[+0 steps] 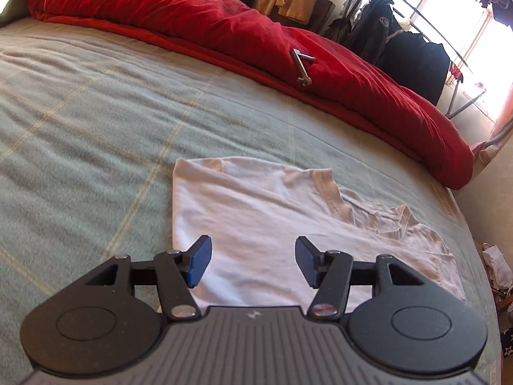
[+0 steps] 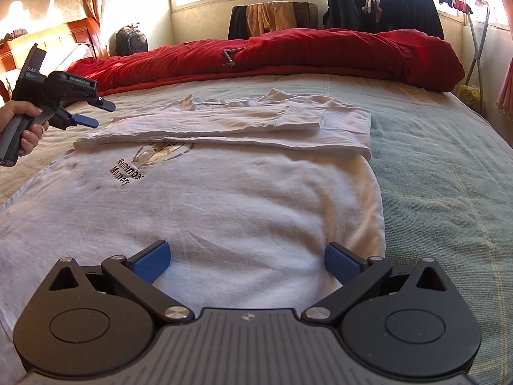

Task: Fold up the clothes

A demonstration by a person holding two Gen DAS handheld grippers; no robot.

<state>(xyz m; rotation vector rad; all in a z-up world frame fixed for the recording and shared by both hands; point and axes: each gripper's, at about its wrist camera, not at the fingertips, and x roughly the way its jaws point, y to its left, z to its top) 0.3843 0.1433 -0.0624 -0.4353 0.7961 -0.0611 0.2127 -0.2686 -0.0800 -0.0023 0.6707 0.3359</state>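
While the partly folded white cotton T-shirt (image 2: 224, 199) lies on the green checked bedspread (image 2: 449, 192), both grippers hover empty. Left gripper (image 1: 253, 261) gapes wide near its edge; right gripper (image 2: 247, 261) gapes wide too.

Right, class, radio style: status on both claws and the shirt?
Left claw open, held off the shirt's left edge. Right claw open, low over white T-shirt. Shirt part-folded on bed. Nothing in the way.

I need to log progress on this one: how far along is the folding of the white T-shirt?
Done: the far side of the white T-shirt, sleeves included, is folded in as a layered band across it. In hand: nothing; the left gripper and the right gripper are both open and hold no cloth. Left: the near part with the print lies flat and unfolded on the green blanket.
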